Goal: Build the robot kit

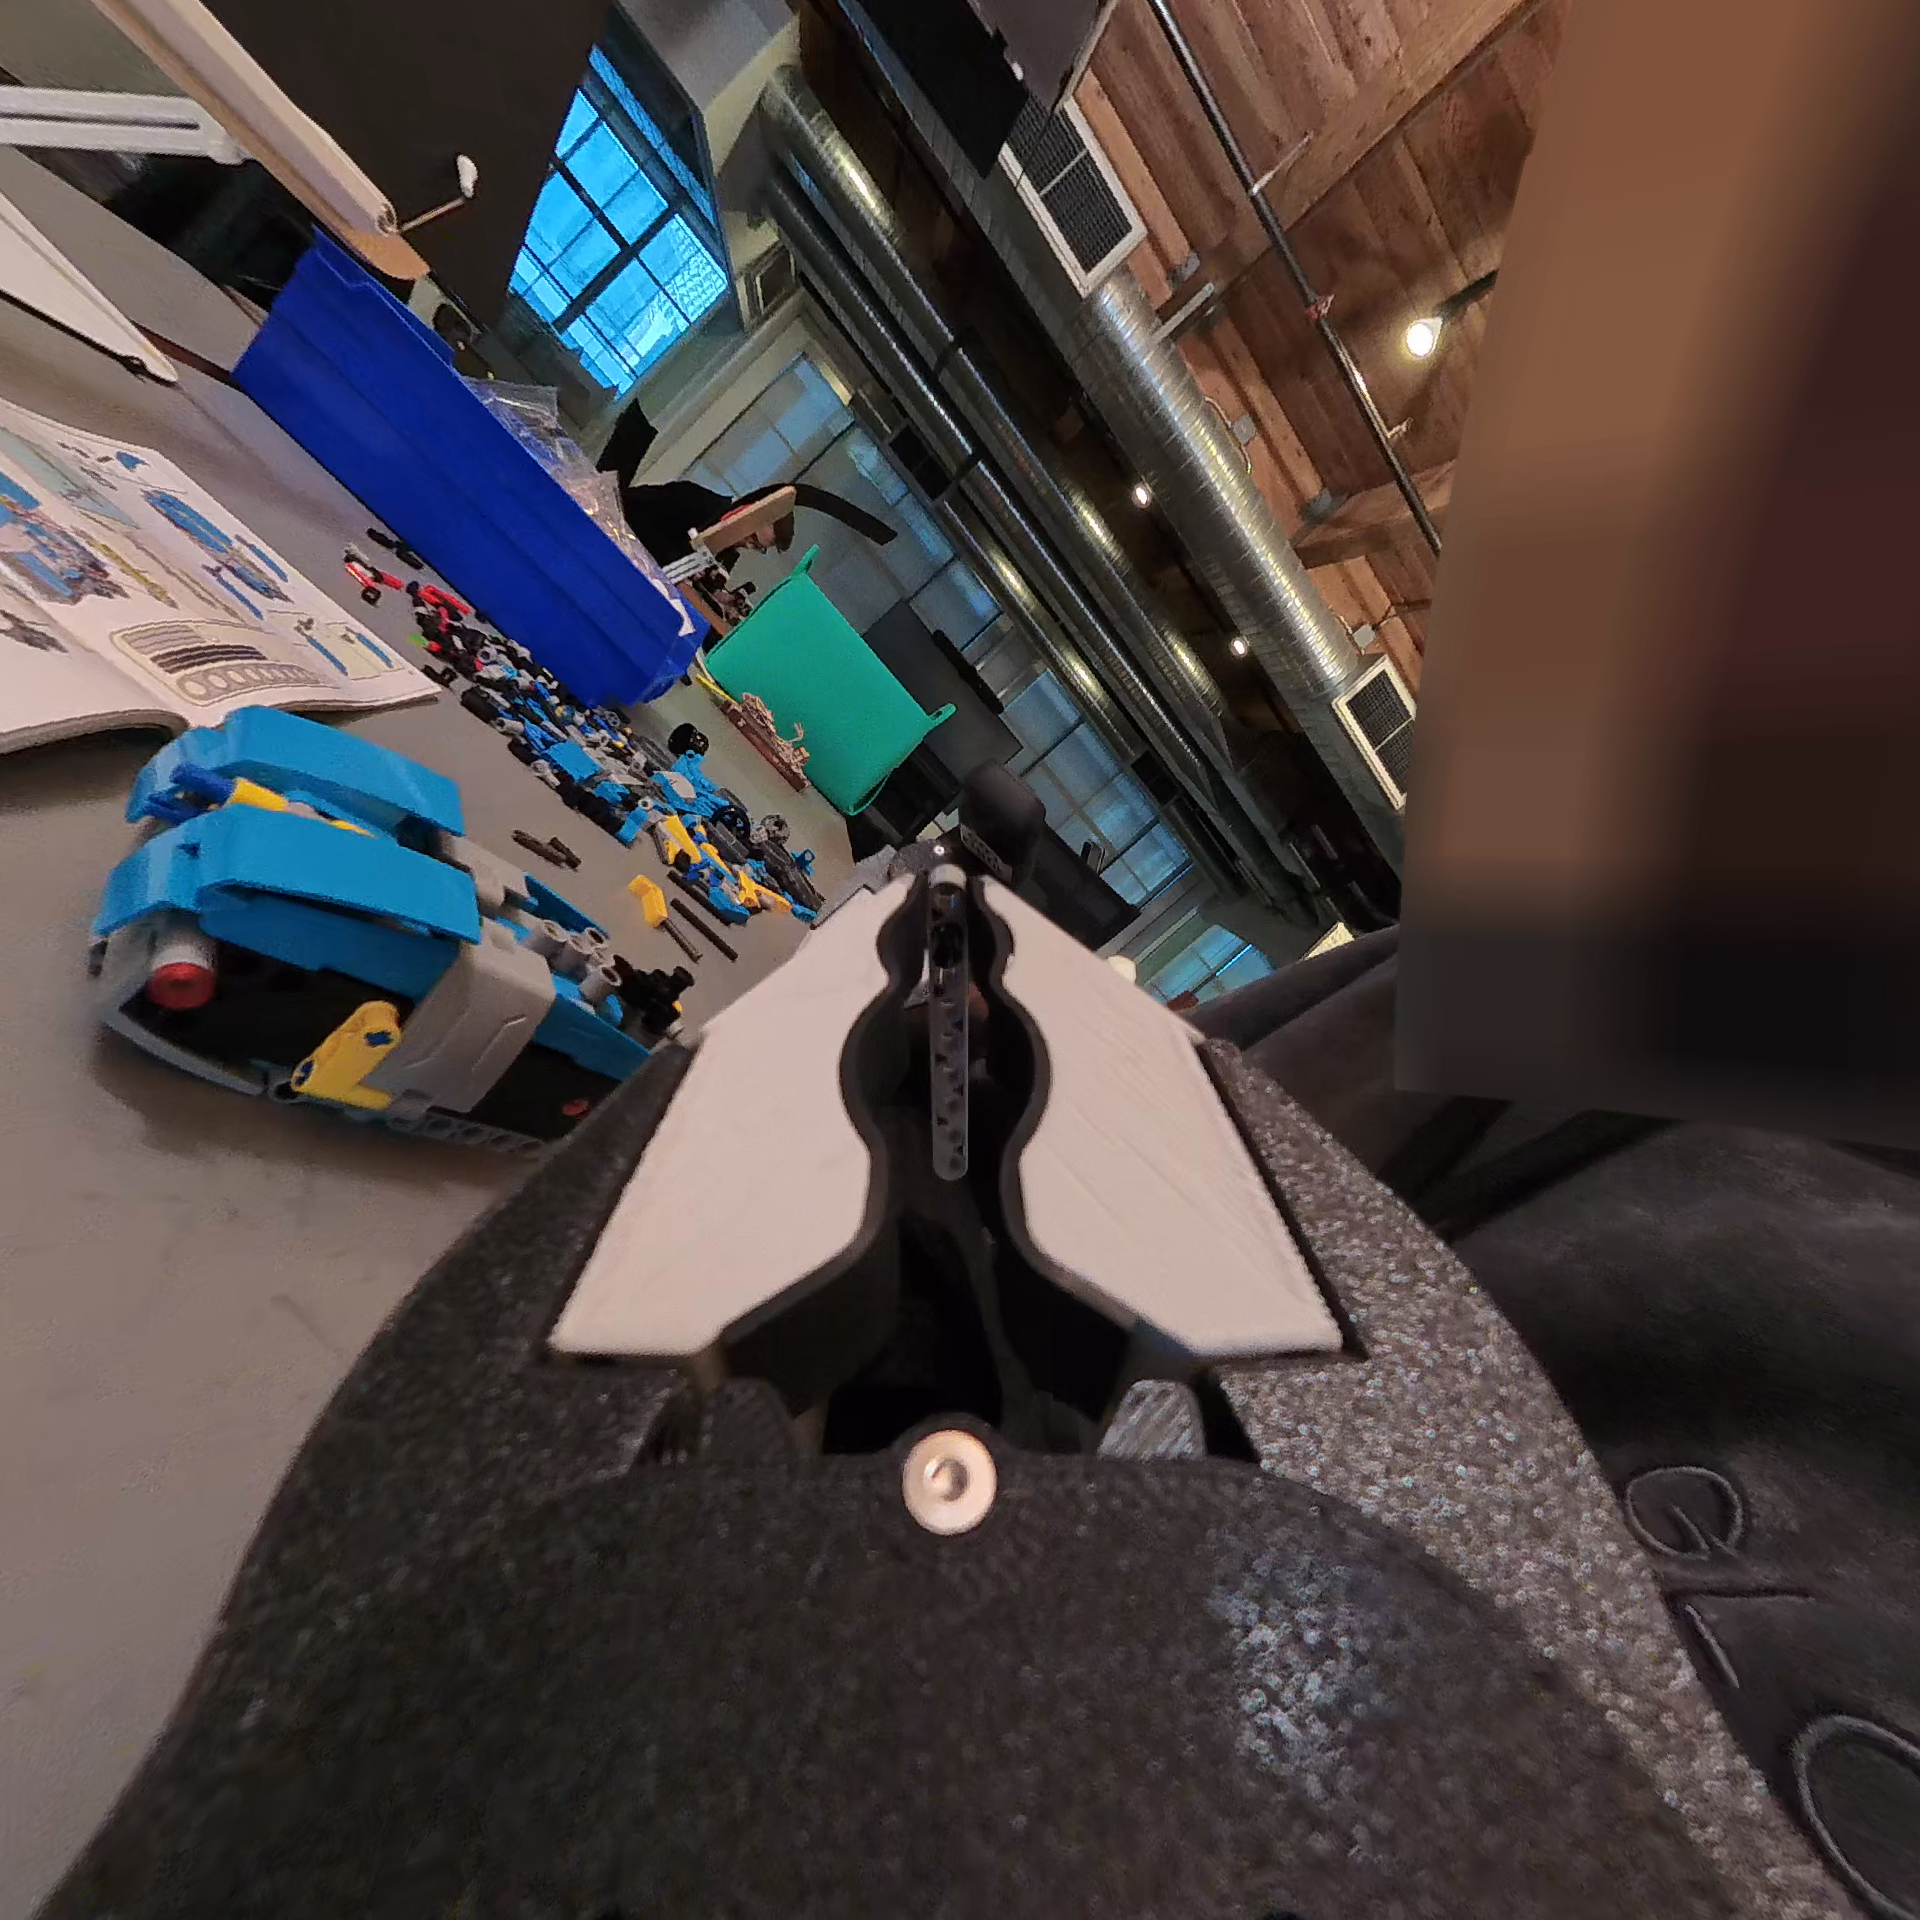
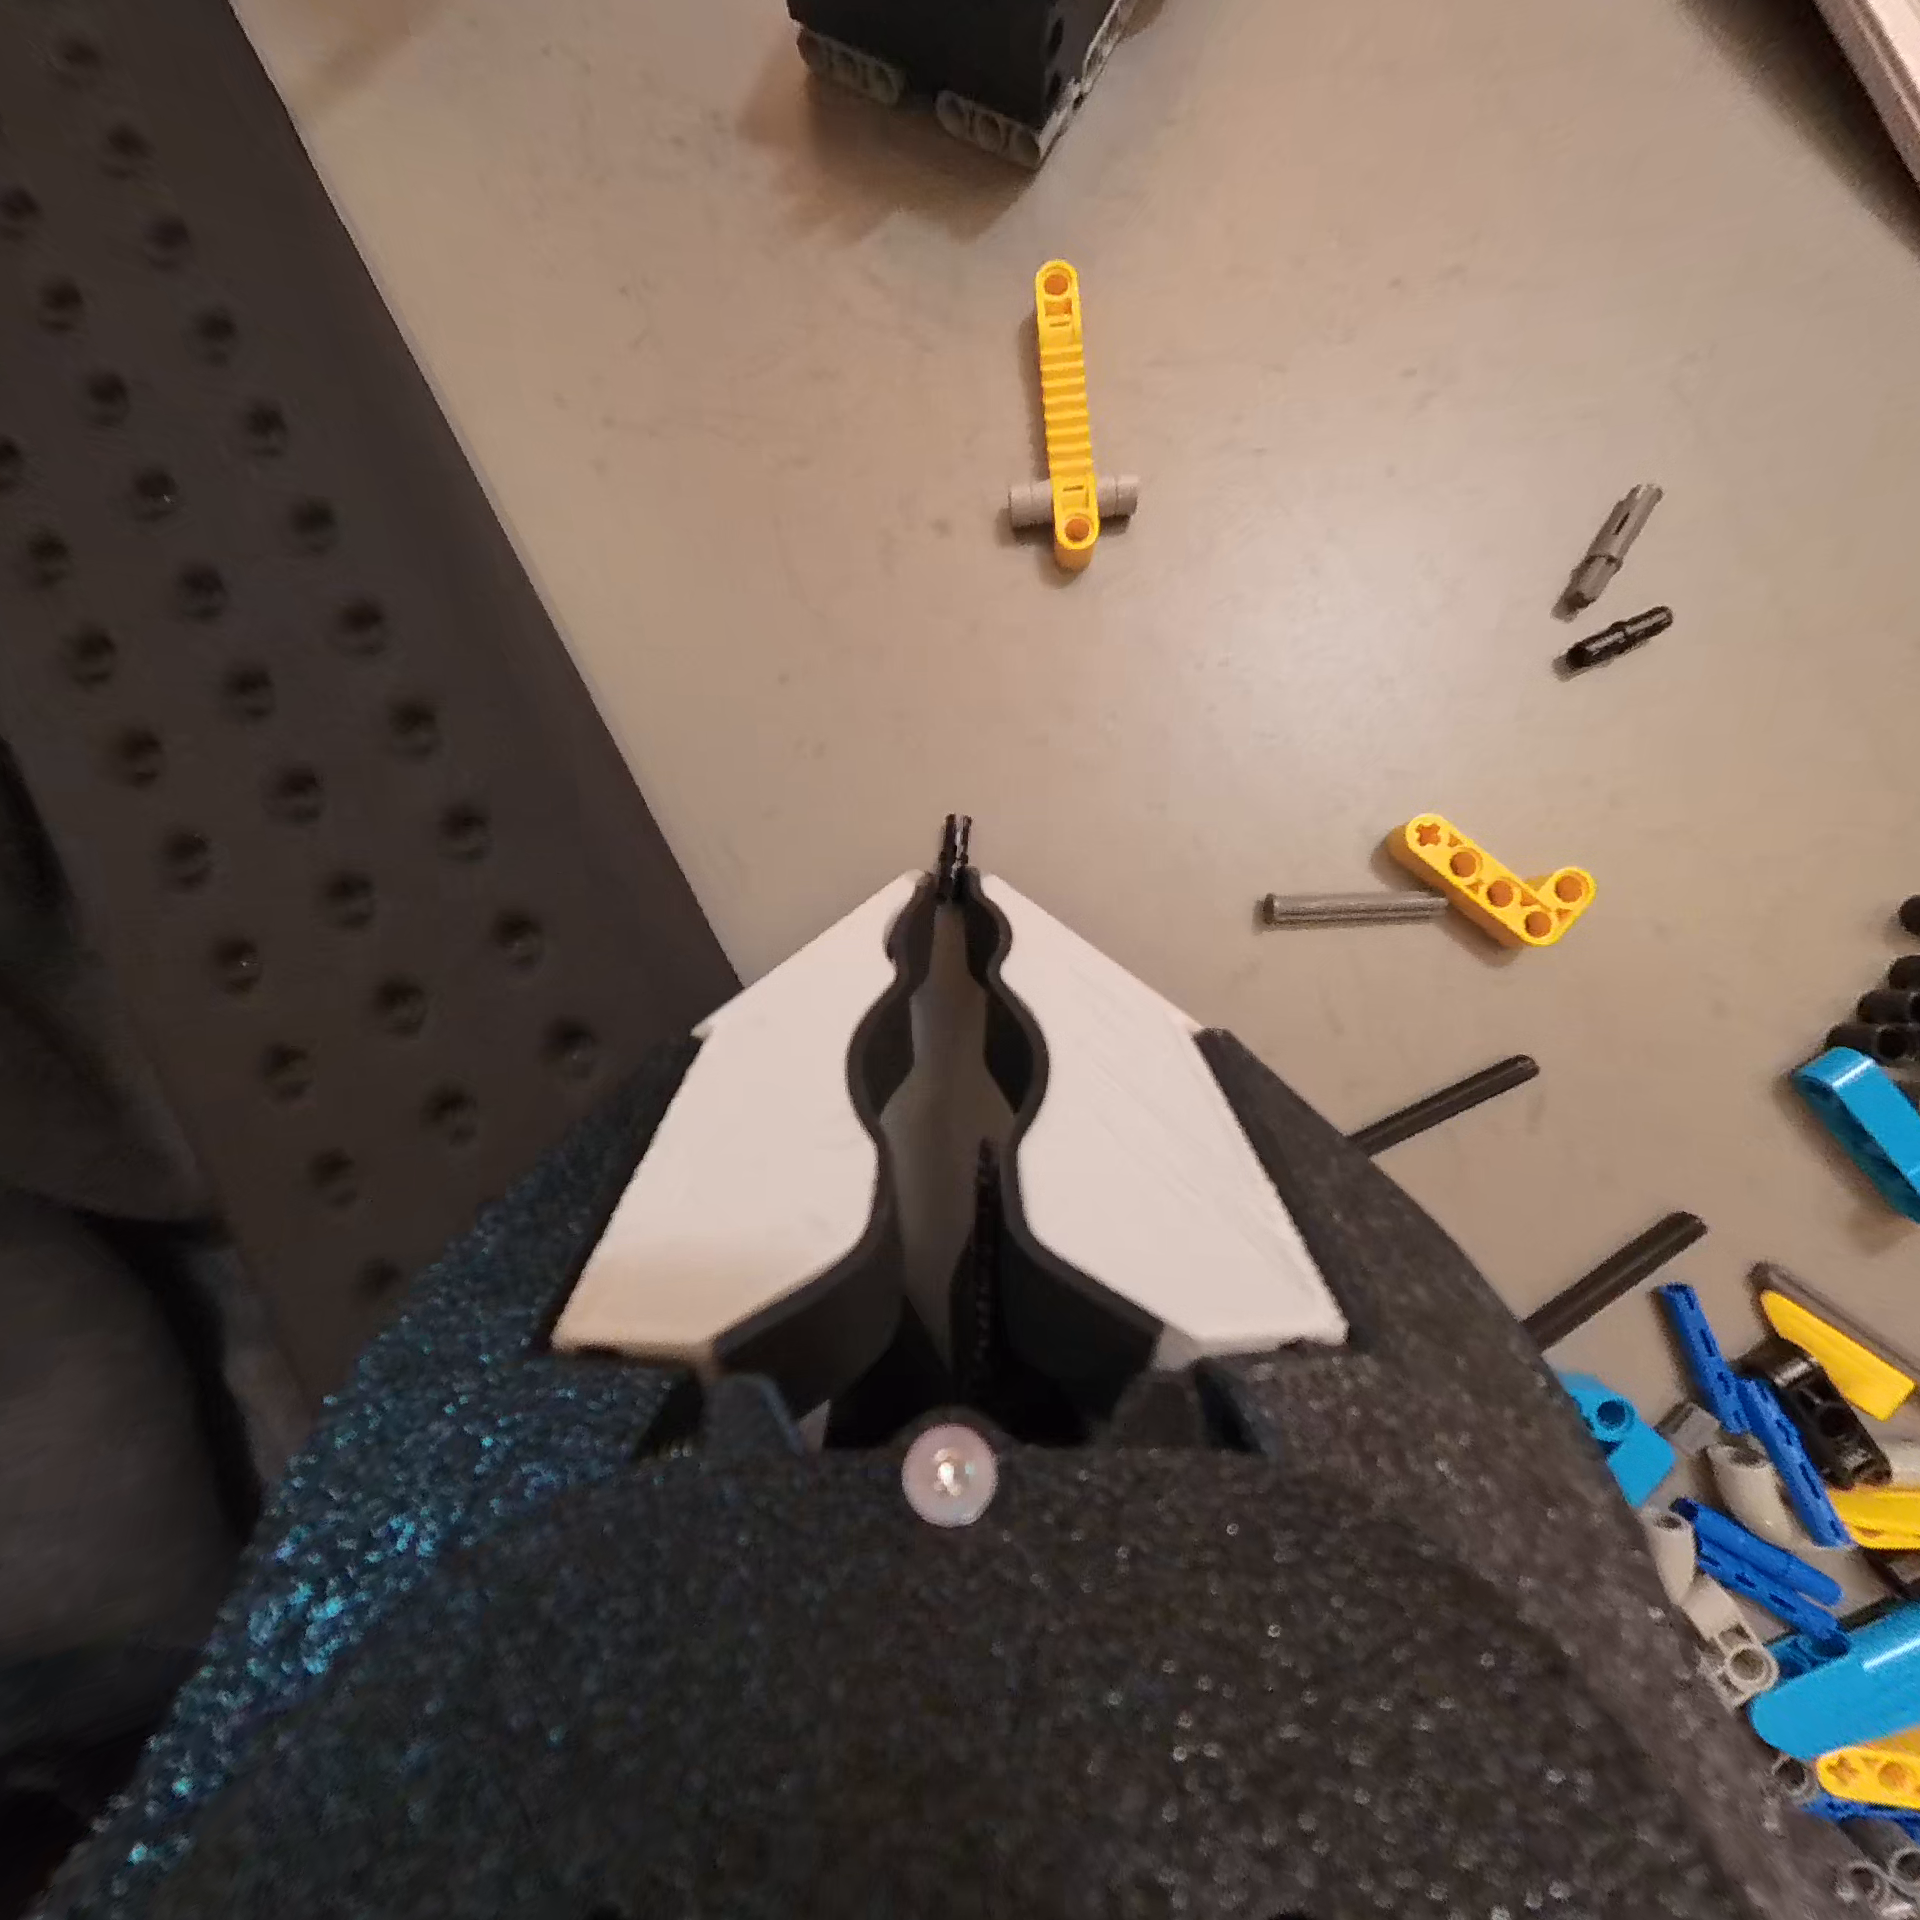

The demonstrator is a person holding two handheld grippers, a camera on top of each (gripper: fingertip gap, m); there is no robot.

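Although a broad blurred patch covers the upper right of the left wrist view, the left claw (image 1: 945, 883) is plainly seen closed on a thin grey perforated beam (image 1: 950, 1049), which runs back between the fingers with a small black pin set in it near the tips. What lies beyond the tips is hard to make out against dark shapes. To the left of this claw, one partly built blue toy car (image 1: 343, 914) rests on the grey tabletop (image 1: 208, 1299); farther left one open instruction booklet (image 1: 156, 582) is cut off by the frame. Ahead and left, a heap of loose pieces (image 1: 623, 748) is spread before one blue bin (image 1: 447, 468) and one green tray (image 1: 821, 686).

In the right wrist view, the right claw (image 2: 956, 878) is pinched on a small black pin (image 2: 956, 844), whose end juts past the tips above the tabletop. Ahead of it one yellow toothed beam (image 2: 1062, 405) lies across a grey pin. To the right one yellow L-shaped beam (image 2: 1496, 881) touches a grey axle (image 2: 1351, 908). Two black axles are partly hidden behind the claw's body. A dark perforated board (image 2: 208, 623) lies left.
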